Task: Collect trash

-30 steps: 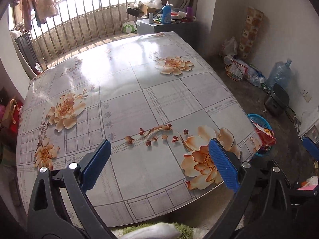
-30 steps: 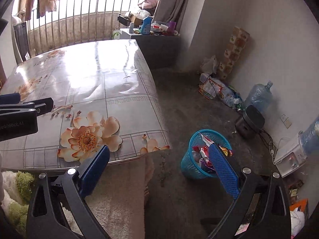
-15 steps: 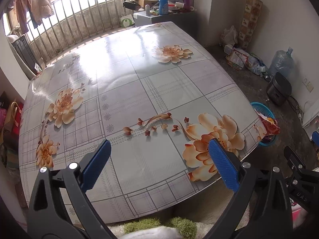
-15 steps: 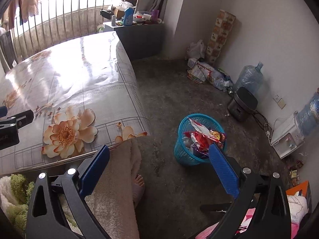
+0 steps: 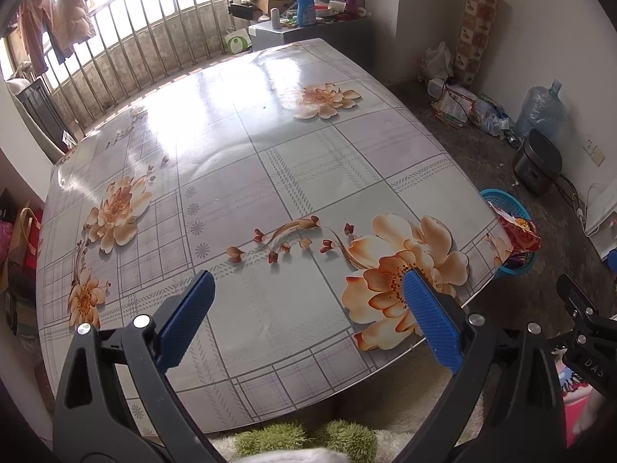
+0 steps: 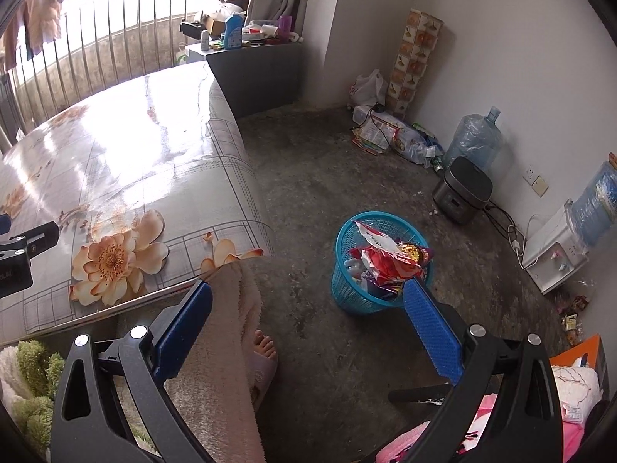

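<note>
A blue mesh waste basket (image 6: 343,293) stands on the concrete floor to the right of the table, stuffed with red and white snack wrappers (image 6: 385,258). In the left wrist view the basket (image 5: 501,200) peeks out past the table's right edge. My left gripper (image 5: 308,301) hovers open over the near part of the flower-patterned table (image 5: 270,154), holding nothing. My right gripper (image 6: 308,316) is open and empty above the floor, the basket just beyond its right finger. No loose trash shows on the table.
A person's bare foot in a slipper (image 6: 264,351) and a beige fleece-covered leg (image 6: 227,328) sit at the table's corner. By the wall are a rice cooker (image 6: 462,193), a water jug (image 6: 474,139), a dispenser (image 6: 555,250) and floor clutter (image 6: 385,135). A dark cabinet (image 6: 254,73) stands behind.
Both grippers have risen and pulled back. The right wrist view has swung right, bringing the whole basket and more floor into view. Both stayed open.
</note>
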Tool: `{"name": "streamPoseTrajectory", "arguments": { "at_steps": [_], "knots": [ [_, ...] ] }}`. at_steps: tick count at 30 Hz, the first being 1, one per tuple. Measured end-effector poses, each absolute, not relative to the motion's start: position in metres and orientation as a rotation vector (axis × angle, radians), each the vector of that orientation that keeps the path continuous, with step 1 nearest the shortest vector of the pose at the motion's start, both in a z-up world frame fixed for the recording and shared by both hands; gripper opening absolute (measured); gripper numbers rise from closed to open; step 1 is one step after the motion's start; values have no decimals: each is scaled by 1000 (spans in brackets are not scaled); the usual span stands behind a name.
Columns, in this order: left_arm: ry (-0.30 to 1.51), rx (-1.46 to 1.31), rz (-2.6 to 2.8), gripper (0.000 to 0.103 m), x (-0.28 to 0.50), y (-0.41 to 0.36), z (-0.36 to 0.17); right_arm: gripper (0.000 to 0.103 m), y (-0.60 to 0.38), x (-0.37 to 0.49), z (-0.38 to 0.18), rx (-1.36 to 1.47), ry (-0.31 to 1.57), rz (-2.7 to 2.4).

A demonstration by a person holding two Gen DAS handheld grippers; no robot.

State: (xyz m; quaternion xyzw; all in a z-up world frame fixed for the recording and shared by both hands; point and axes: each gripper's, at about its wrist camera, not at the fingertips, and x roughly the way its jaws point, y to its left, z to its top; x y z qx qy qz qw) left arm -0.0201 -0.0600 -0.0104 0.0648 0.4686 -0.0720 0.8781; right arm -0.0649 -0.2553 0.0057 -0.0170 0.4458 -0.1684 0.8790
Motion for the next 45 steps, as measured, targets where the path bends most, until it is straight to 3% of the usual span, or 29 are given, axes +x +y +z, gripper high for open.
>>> {"name": "streamPoseTrajectory", "arguments": {
  "at_steps": [45],
  "knots": [
    [971, 135, -177, 94, -24, -71, -4, 96, -262, -74, 11, -4, 913, -379]
  ]
}}
